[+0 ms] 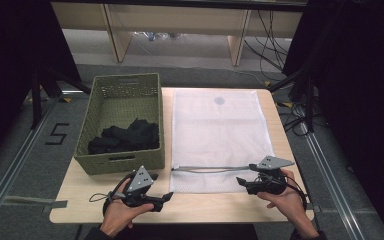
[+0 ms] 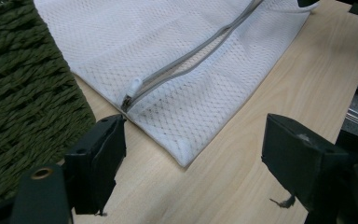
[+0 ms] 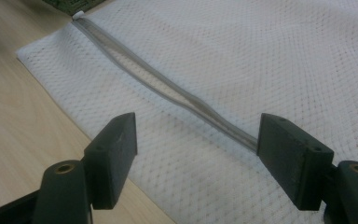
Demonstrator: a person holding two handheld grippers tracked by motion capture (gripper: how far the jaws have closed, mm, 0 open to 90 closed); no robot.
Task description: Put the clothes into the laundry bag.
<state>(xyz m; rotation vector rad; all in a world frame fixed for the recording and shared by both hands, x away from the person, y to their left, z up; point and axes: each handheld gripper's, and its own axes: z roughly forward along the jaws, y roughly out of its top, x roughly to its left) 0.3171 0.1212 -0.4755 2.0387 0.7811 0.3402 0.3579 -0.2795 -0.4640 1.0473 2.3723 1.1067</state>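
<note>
One counter [image 1: 215, 205] is seen, carrying one white mesh bag [image 1: 220, 135] laid flat and one green woven basket [image 1: 122, 162] just beside it. The dark items [image 1: 125, 137] heaped in the basket cannot be counted. Two hand-held grippers are held at the bag's near edge, left hand-held gripper [image 1: 166, 199] and right hand-held gripper [image 1: 241, 181], jaws apart, nothing gripped.

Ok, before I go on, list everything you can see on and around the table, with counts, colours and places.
Table: one, light wood, centre.
Basket: one, olive green woven, table's left side.
Clothes: a black heap, count unclear, in the basket.
Mesh bag: one, white, flat on the table right of the basket.
Zip: one, grey, across the bag's near end; white pull at the basket end.
Shelving: pale wood, behind the table.
Cables: dark, on the floor at far right.
Left gripper: black, fingers open, near edge, left.
Right gripper: black, fingers open, over the bag's near right corner.
</note>
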